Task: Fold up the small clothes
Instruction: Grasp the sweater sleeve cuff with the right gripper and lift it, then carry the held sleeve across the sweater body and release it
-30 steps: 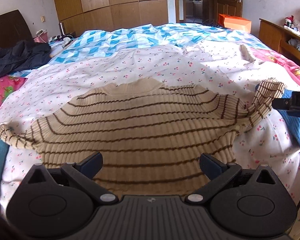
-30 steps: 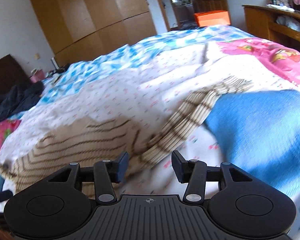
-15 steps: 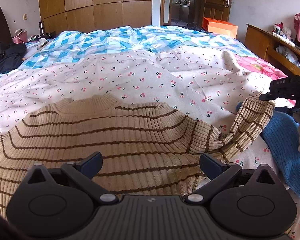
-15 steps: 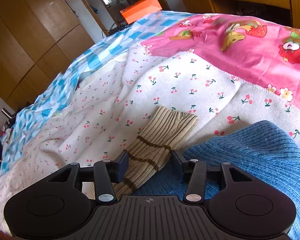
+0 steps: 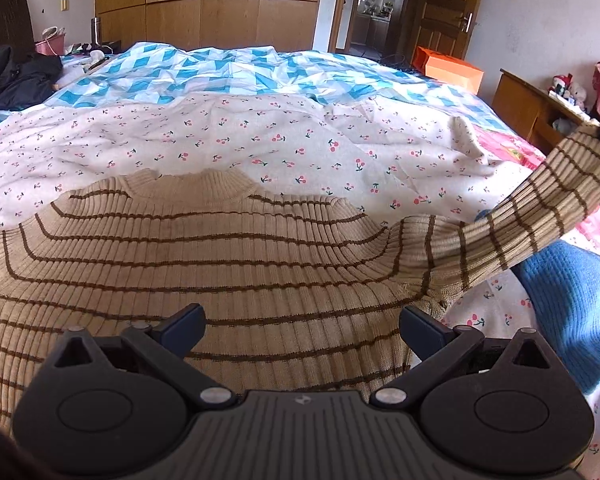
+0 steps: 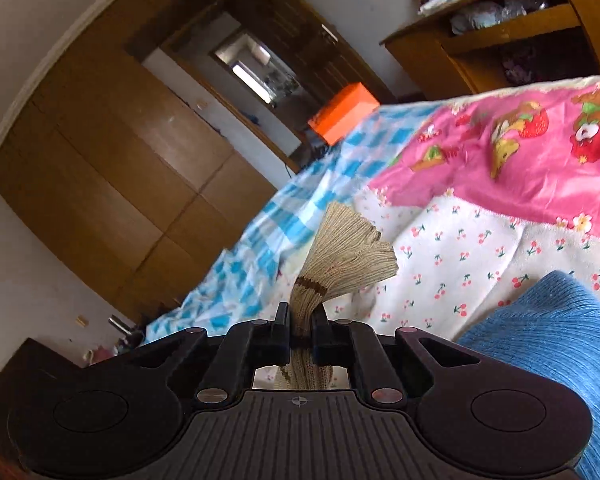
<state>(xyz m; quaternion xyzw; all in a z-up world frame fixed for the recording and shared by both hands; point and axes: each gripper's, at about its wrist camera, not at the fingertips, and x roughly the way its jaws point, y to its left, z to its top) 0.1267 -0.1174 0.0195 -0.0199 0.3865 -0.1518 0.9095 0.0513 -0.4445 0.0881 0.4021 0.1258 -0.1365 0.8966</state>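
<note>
A beige ribbed sweater with thin brown stripes (image 5: 220,264) lies flat on the cherry-print sheet, collar away from me. My left gripper (image 5: 302,326) is open and empty, just above the sweater's lower body. My right gripper (image 6: 301,322) is shut on the cuff of the sweater's right sleeve (image 6: 346,258) and holds it raised off the bed. In the left wrist view that sleeve (image 5: 540,216) stretches up and to the right, toward the frame's edge.
A blue knit garment (image 5: 572,300) lies on the bed to the right of the sweater, below the raised sleeve; it also shows in the right wrist view (image 6: 548,344). A pink cartoon-print cloth (image 6: 512,160) and a wooden shelf unit (image 6: 500,36) are further right. Dark clothes (image 5: 16,76) lie far left.
My right gripper has closed on the sleeve cuff and lifted it off the bed, tilting upward. My left gripper stayed open and shifted slightly right over the sweater.
</note>
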